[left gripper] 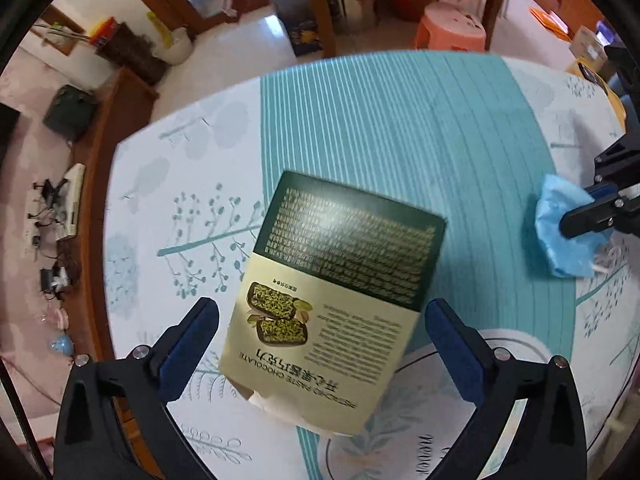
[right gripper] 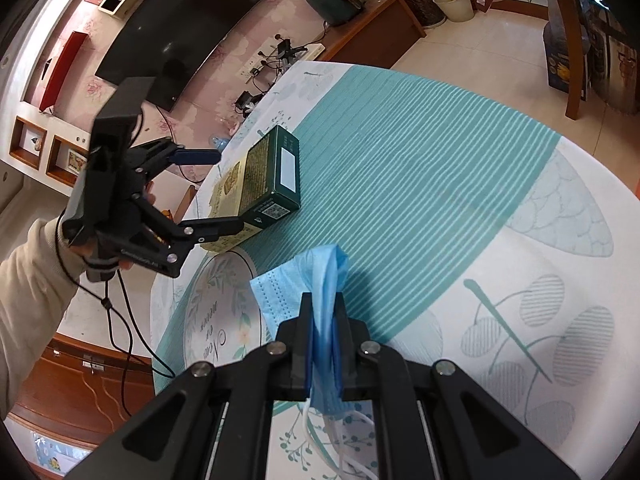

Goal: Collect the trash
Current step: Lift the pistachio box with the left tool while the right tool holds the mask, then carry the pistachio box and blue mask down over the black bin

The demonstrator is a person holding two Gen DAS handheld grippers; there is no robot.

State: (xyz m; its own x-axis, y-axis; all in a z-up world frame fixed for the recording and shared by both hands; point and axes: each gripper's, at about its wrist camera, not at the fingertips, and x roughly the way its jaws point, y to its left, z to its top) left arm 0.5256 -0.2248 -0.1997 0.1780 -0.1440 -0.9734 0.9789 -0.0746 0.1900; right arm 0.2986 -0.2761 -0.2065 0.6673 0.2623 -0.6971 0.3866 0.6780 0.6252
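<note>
A green and cream chocolate box (left gripper: 348,240) lies on the round table's teal-striped cloth (left gripper: 380,120). My left gripper (left gripper: 322,308) points down over the box's near end. Its blue-padded fingers (left gripper: 192,344) stand wide apart on either side, clear of the cardboard. In the right wrist view the box (right gripper: 272,176) rests flat, with the left gripper (right gripper: 230,192) straddling it. My right gripper (right gripper: 323,304) is shut on a crumpled blue face mask (right gripper: 288,280), whose white ear loops hang below the jaws. From the left wrist, the mask (left gripper: 560,240) and right gripper (left gripper: 580,220) appear at the right edge.
A printed round mat (right gripper: 216,320) lies on the table (right gripper: 400,160) near me. A hand and cream sleeve (right gripper: 32,280) hold the left gripper. Beyond the table are a pink stool (left gripper: 452,28), a white bucket (left gripper: 176,44), a wall TV (right gripper: 180,28) and a low wooden cabinet (right gripper: 360,40).
</note>
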